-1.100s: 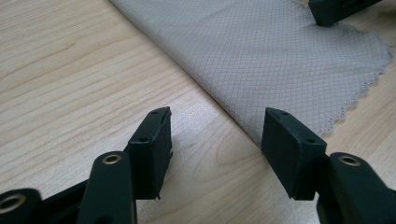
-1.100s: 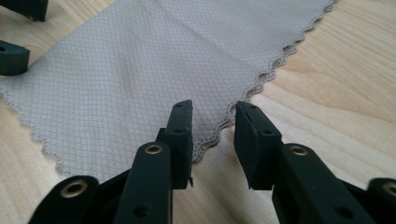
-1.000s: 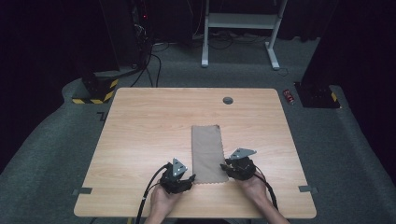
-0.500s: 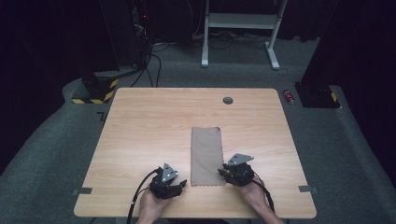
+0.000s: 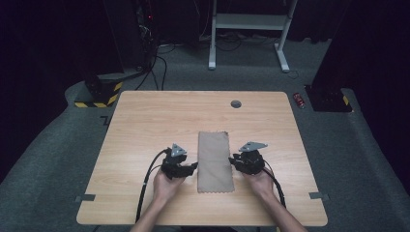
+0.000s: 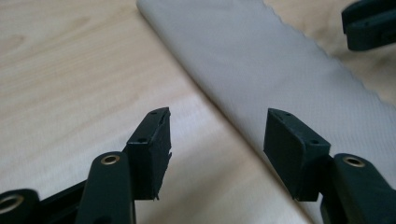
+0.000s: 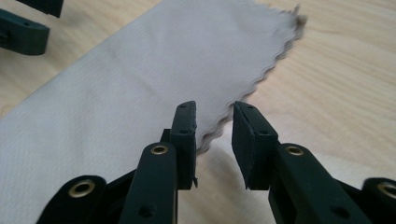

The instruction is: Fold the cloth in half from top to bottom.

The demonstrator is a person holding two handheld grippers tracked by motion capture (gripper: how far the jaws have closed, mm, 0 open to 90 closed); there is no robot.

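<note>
Cloth point(image 5: 215, 160) between both grippers' fingers point(image 7: 184, 135)

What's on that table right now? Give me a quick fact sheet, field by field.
Table: light wood, with a small dark round spot near the far edge
Cloth: tan folded strip, flat, zigzag edges
Left gripper: beside the cloth's left edge, fingers open, holding nothing
Right gripper: at the cloth's right edge, fingers narrowly apart, closing, not gripping
Floor: grey carpet
</note>
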